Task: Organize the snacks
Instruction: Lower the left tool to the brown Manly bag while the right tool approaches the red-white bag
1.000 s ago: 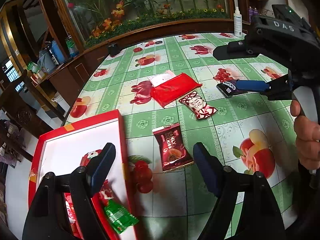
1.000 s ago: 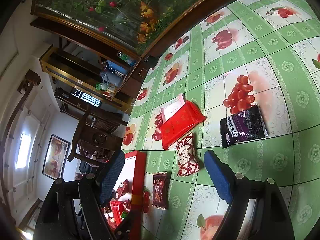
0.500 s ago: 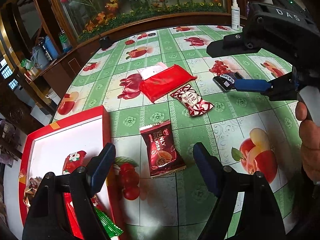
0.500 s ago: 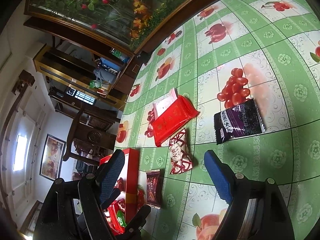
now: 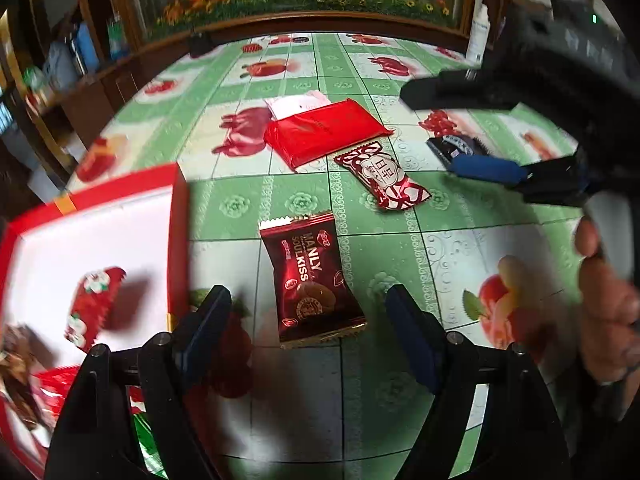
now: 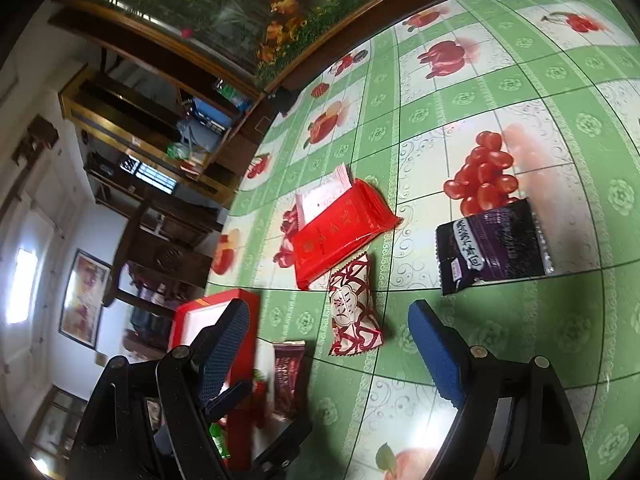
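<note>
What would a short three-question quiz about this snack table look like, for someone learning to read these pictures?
1. True or false: the left gripper is shut on the dark red Soulkiss packet.
2. Which snack lies partly on the white packet? A) the big red packet B) the purple-black packet C) the red-and-white patterned packet
3. Fill in: the snacks already put away lie in the ___ box.

Key
1. False: its jaws stand open, with the packet flat on the table ahead of them.
2. A
3. red; one is a strawberry-print packet.
</note>
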### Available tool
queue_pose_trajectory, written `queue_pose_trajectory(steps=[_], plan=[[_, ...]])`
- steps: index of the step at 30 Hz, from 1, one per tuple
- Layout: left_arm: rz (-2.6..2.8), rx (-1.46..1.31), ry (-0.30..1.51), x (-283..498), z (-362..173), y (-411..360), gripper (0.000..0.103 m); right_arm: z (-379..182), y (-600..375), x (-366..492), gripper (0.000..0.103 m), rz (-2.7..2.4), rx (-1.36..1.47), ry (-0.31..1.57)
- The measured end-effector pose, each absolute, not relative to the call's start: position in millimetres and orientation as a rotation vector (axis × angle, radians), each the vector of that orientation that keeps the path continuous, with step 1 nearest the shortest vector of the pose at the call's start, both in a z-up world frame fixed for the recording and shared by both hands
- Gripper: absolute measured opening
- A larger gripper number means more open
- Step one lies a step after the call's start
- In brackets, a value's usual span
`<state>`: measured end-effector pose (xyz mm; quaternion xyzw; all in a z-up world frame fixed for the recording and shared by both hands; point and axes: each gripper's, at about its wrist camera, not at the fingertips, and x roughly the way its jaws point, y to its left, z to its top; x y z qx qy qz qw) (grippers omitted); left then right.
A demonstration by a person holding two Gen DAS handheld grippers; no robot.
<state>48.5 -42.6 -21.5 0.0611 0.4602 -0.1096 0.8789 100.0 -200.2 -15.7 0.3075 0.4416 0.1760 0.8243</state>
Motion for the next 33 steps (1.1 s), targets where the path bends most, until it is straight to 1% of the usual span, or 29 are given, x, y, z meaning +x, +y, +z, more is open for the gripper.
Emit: queue_pose_trajectory(steps=[5,10,11,15,16,18,21,22,26,27,28,29,33], plan=[[-0.23,0.059,0.969,50.5,-19.9,-30.3,0.08,-18.6,-177.8,107.5,0.084,0.346,0.525,0.947],[-0.208,0.089,0.981,50.7,-23.6,-35.4,0.08,-30.8,-158.4,119.3,0.084,0.317,0.418,0.994],[-0.208,0.082,0.994,52.5,-25.6,-35.3,0.08,-29.6,-155.4,120.7,0.081,0.301,0.377,0.978],[-0.215,0.065,1.025,59.9,-29.4,-39.1,0.081,-29.8,-138.5,123.7,0.081,0.256,0.196,0.99],[-0.211,0.059,1.03,62.1,-30.5,-39.5,0.082,-30.3,-134.3,122.6,0.08,0.244,0.16,0.992],[-0.188,0.073,1.029,64.4,-31.1,-42.2,0.082,-31.3,-127.1,120.1,0.076,0.218,0.085,0.997],[-0.166,0.09,1.031,66.4,-32.5,-45.7,0.084,-30.3,-131.5,120.7,0.063,0.193,0.081,1.005],[-0.163,0.092,1.032,66.3,-33.0,-46.9,0.085,-30.0,-135.4,120.8,0.057,0.167,0.075,1.005],[-0.14,0.089,1.039,70.6,-34.4,-50.3,0.089,-32.3,-137.4,120.9,0.053,0.04,-0.057,0.999],[-0.135,0.087,1.042,71.9,-34.4,-51.3,0.089,-31.7,-140.7,120.9,0.053,0.043,-0.047,1.01],[-0.131,0.085,1.044,72.9,-34.5,-52.2,0.089,-30.8,-143.8,120.4,0.049,0.042,-0.044,1.021],[-0.129,0.084,1.045,74.2,-34.5,-53.4,0.089,-30.0,-146.8,119.0,0.048,0.041,-0.049,1.029],[-0.155,0.103,1.039,72.5,-34.9,-64.5,0.089,-27.5,-161.0,112.3,0.044,0.058,-0.04,1.072]])
